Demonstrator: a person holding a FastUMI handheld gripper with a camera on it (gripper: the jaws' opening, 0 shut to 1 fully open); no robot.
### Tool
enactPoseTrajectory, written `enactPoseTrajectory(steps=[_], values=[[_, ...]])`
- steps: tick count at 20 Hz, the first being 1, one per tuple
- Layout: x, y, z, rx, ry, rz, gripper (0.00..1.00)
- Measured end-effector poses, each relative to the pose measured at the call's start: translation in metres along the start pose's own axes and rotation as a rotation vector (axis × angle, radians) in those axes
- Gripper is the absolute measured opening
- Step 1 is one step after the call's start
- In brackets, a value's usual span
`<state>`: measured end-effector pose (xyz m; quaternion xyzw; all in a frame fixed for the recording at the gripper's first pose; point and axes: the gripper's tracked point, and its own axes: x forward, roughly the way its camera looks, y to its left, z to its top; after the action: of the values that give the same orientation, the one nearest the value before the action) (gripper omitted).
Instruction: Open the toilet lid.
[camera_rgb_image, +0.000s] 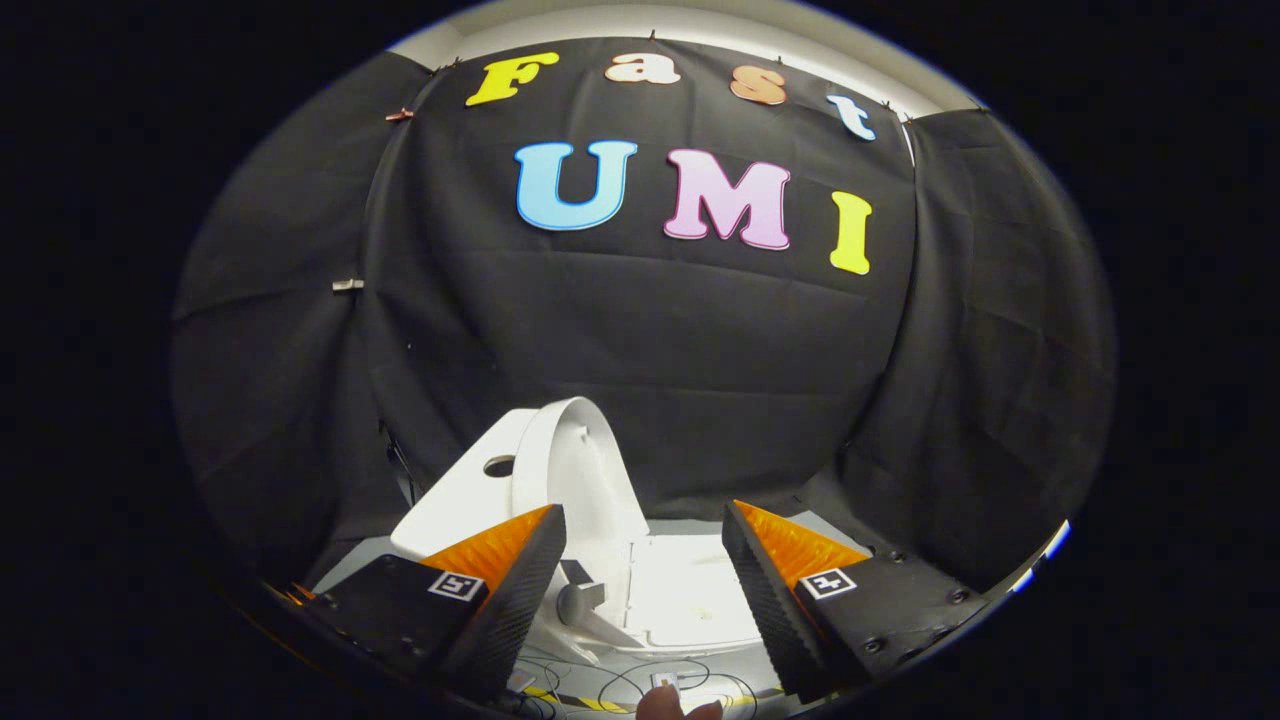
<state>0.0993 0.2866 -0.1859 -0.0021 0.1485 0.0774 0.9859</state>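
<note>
Tongs (643, 530): spread wide, nothing between the two fingers, neither one touching anything.
Fingers (520, 585): wedge-shaped, tapering to a point, with ribbed, saw-like inner faces; each carries a small square printed marker on its block-shaped base.
Between the fingers: the flat white seat part of a small toilet (690, 600), smooth and glossy, brightly lit, lying ahead of and below the tips.
Toilet lid (580, 470): already raised, standing close to upright just beyond the left finger's tip; a rounded, arched shell of smooth white plastic, its inner face towards the camera.
Hinge area (585, 603): a grey stub-like piece at the foot of the lid, beside the left finger; its exact form is hard to make out.
Tank (470, 490): a white slab-like body left of the lid, with one round dark hole in its top.
Floor (620, 685): pale, with thin black wires looping across it and a strip of yellow-and-black striped tape, below the fingers.
Fingertip (660, 705): possibly part of a person's hand, at the lowest point between the tongs' bases.
Wall (640, 350): black cloth, creased and draped, behind the toilet.
</note>
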Motion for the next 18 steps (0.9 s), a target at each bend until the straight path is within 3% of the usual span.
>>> enactPoseTrajectory(steps=[12, 18], values=[[-0.055, -0.094, 0.089, 0.021, -0.19, -0.017, 0.98], [-0.089, -0.136, 0.11, 0.03, -0.255, -0.043, 0.98]])
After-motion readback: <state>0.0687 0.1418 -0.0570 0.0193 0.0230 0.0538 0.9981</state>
